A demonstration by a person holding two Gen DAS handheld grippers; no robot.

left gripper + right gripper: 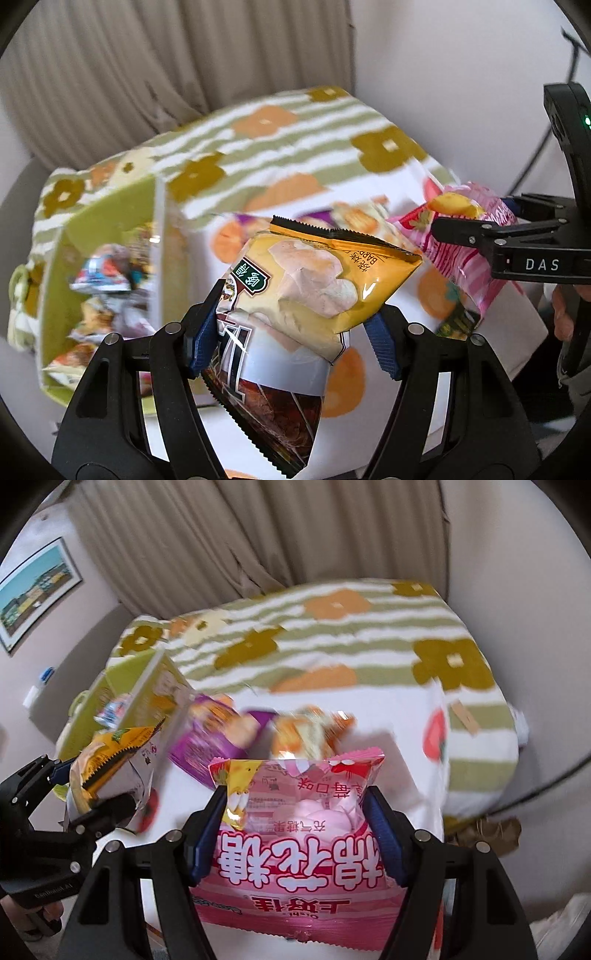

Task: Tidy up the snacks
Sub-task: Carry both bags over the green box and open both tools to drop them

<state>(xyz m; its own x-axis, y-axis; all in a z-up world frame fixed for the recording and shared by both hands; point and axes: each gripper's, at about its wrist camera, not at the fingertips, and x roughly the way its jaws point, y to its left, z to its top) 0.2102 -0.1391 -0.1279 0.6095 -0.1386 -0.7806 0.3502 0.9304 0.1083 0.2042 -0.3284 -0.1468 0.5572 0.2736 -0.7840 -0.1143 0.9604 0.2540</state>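
Observation:
My left gripper [295, 317] is shut on a yellow and brown chip bag [314, 288], held above the table. It also shows at the left of the right wrist view, gripper [88, 790] and bag [107, 760]. My right gripper [295, 812] is shut on a pink marshmallow bag [295, 834], lifted off the table. In the left wrist view that gripper [476, 221] and pink bag [458, 254] are at the right. A green storage box [110, 221] with several snack packs inside stands at the left; it shows in the right wrist view too [133, 686].
A purple snack bag [214, 738] and an orange snack bag [306, 731] lie on the table beyond the pink bag. The tablecloth [332, 638] has green stripes and flowers. Curtains [221, 535] hang behind the table. A framed picture [33, 590] hangs at left.

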